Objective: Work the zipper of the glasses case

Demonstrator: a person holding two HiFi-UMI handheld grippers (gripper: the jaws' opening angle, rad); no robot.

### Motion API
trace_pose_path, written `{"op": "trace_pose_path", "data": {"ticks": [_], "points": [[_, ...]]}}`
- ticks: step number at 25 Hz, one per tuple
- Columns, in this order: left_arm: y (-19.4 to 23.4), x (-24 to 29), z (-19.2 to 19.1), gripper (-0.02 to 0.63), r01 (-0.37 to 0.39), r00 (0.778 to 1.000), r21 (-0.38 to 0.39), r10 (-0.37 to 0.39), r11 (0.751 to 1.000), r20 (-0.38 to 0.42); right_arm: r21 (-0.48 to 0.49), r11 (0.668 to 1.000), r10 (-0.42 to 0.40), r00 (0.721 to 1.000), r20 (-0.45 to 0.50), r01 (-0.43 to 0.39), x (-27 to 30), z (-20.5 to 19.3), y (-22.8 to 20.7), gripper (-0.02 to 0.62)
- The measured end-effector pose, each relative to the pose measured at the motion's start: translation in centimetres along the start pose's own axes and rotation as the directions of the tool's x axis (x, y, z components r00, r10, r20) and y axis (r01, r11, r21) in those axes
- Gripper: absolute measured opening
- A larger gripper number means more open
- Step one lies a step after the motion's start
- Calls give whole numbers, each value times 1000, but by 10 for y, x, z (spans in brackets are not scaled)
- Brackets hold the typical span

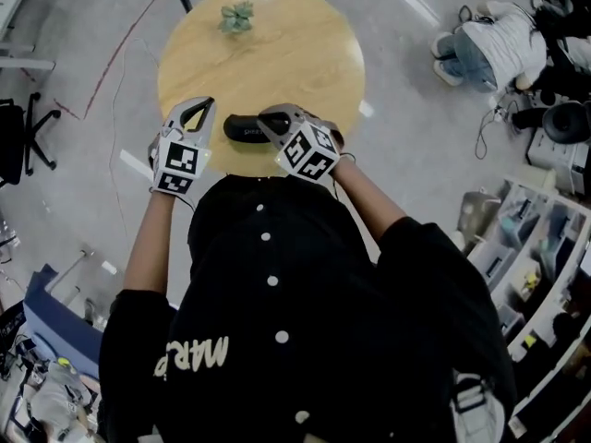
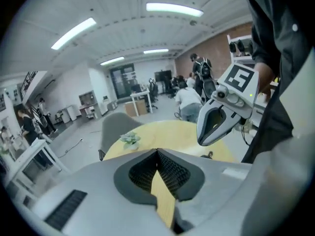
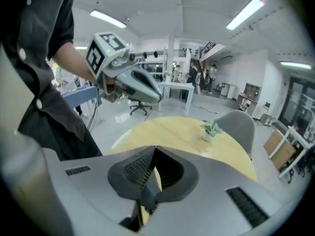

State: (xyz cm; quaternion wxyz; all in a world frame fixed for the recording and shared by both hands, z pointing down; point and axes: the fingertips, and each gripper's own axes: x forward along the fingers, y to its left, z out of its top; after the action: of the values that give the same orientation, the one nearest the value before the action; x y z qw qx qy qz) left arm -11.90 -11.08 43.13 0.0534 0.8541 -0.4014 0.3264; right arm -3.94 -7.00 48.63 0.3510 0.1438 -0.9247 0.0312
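Left gripper (image 2: 157, 151) and right gripper (image 3: 155, 149), both closed empty, flanked the glasses case (image 1: 238, 129) (likely light, stiff; best pinched at its zipper pull).

This is an open-plan lab or workshop-style office. Long strip lights (image 2: 173, 9) run across a white panelled ceiling, and a brick wall (image 2: 211, 50) shows at two o'clock in the left gripper view. A white desk (image 3: 177, 88) and a wheeled office chair (image 3: 138, 104) stand on a bare grey floor (image 1: 406, 164) crossed by a cable (image 1: 115, 53). In the head view, shelving (image 1: 545, 266) crammed with gear fills four o'clock. A person (image 1: 494, 49) crouches among equipment at two o'clock, and a round wooden table (image 1: 277, 53) sits at twelve.
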Motion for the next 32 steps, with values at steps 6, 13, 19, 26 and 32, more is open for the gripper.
{"op": "trace_pose_path", "data": {"ticks": [6, 13, 19, 26, 32], "points": [[-3, -44, 51, 5, -86, 982, -79, 98, 993, 163, 198, 978, -117, 954, 275, 63, -68, 60, -39, 5], [9, -88, 107, 5, -176, 927, -227, 238, 958, 290, 287, 937, -313, 842, 439, 199, -157, 114, -83, 5], [23, -130, 142, 5, -261, 871, -302, 359, 917, 337, 346, 886, -454, 731, 509, 309, -225, 138, -107, 3], [36, -178, 169, 5, -359, 799, -306, 460, 882, 389, 344, 848, -530, 625, 573, 404, -283, 153, -117, 3], [39, -197, 180, 5, -406, 770, -331, 514, 852, 378, 396, 810, -586, 556, 590, 433, -317, 153, -120, 3]]}}
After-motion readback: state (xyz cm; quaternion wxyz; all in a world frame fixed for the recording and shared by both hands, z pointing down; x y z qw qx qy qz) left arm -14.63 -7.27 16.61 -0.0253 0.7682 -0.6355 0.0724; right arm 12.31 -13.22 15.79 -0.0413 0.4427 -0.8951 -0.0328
